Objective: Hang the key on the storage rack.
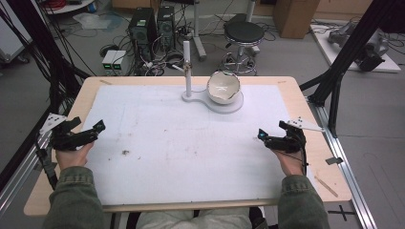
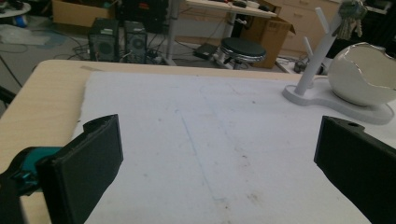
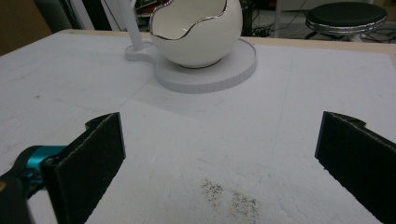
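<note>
A white stand [image 1: 224,104] sits at the far middle of the white mat [image 1: 181,152]. It carries a thin upright post [image 1: 187,67] and a white egg-shaped bowl [image 1: 223,87] with a jagged silver rim. In the left gripper view a bunch of keys [image 2: 351,18] hangs from the top of the post [image 2: 322,51], beside the bowl [image 2: 364,74]. My left gripper [image 1: 87,125] rests at the mat's left edge, open and empty [image 2: 219,140]. At the mat's right edge my right gripper [image 1: 273,130] is open and empty [image 3: 219,135], facing the bowl [image 3: 196,32].
The wooden table [image 1: 90,90] borders the mat on all sides. Dirt smudges [image 1: 125,152] mark the mat. A thin wooden stick [image 1: 326,186] lies near the table's front right corner. Behind the table stand a black stool [image 1: 243,33], computer towers [image 1: 143,28] and black frame legs [image 1: 334,86].
</note>
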`<action>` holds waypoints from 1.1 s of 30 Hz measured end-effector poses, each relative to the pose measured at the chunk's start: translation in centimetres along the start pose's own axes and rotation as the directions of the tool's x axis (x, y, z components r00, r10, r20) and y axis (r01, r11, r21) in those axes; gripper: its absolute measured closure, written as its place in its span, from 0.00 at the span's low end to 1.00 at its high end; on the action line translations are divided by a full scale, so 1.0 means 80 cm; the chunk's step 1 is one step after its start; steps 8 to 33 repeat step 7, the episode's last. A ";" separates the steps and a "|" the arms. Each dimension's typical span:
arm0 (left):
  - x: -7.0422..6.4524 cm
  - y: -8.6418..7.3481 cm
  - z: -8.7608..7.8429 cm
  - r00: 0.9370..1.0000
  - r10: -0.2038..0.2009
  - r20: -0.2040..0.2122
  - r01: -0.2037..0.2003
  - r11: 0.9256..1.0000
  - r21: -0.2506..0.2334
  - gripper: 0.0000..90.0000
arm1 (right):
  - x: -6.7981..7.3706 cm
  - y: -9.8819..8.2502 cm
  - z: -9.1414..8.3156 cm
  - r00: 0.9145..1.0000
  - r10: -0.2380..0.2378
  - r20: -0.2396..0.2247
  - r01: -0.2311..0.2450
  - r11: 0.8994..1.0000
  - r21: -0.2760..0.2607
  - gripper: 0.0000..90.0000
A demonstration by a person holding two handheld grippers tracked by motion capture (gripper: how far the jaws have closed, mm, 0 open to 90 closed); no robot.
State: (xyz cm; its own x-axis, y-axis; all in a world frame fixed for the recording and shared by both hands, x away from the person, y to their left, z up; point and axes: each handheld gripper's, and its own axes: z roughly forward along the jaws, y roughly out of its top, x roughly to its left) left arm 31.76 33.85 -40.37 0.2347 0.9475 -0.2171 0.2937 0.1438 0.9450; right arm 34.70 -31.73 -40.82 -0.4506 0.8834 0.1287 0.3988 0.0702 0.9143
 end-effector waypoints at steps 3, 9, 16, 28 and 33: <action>0.001 -0.003 -0.011 1.000 -0.004 -0.028 0.003 0.999 -0.052 0.02 | 0.001 0.000 0.001 1.000 0.006 -0.005 -0.006 1.000 0.001 0.01; 0.002 -0.003 -0.017 0.999 -0.010 -0.037 0.007 0.997 -0.080 0.02 | 0.003 0.000 0.003 1.000 -0.001 -0.009 0.001 1.000 0.010 0.01; 0.002 -0.003 -0.017 0.999 -0.010 -0.037 0.007 0.997 -0.080 0.02 | 0.003 0.000 0.003 1.000 -0.001 -0.009 0.001 1.000 0.010 0.01; 0.002 -0.003 -0.017 0.999 -0.010 -0.037 0.007 0.997 -0.080 0.02 | 0.003 0.000 0.003 1.000 -0.001 -0.009 0.001 1.000 0.010 0.01; 0.002 -0.003 -0.017 0.999 -0.010 -0.037 0.007 0.997 -0.080 0.02 | 0.003 0.000 0.003 1.000 -0.001 -0.009 0.001 1.000 0.010 0.01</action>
